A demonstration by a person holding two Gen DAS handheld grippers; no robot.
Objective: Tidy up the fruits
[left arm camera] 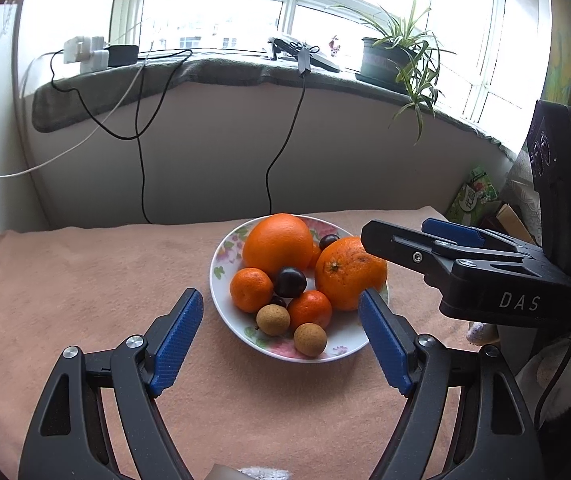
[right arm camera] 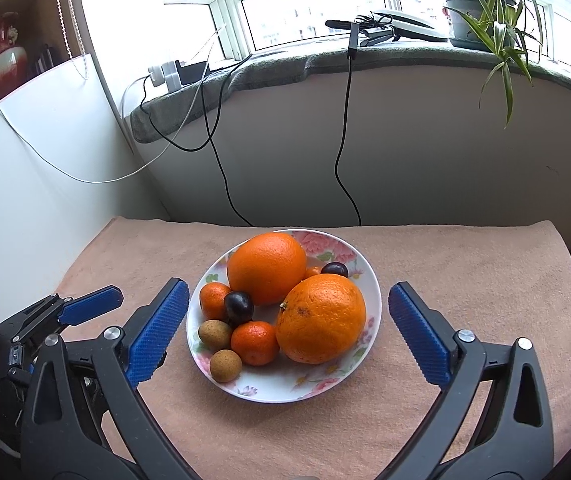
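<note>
Just ahead of both wide-open, empty tools sits the fruit plate.

The surface is covered by a pink towel. Behind it stands a plain wall, topped by a windowsill laid with grey cloth. On the sill, right: a potted plant with leaves hanging over the edge. Centre: a flat device. Left: white plugs and a black adapter. Black cables and a white cable hang down the wall. A green box stands far right of the surface.
</note>
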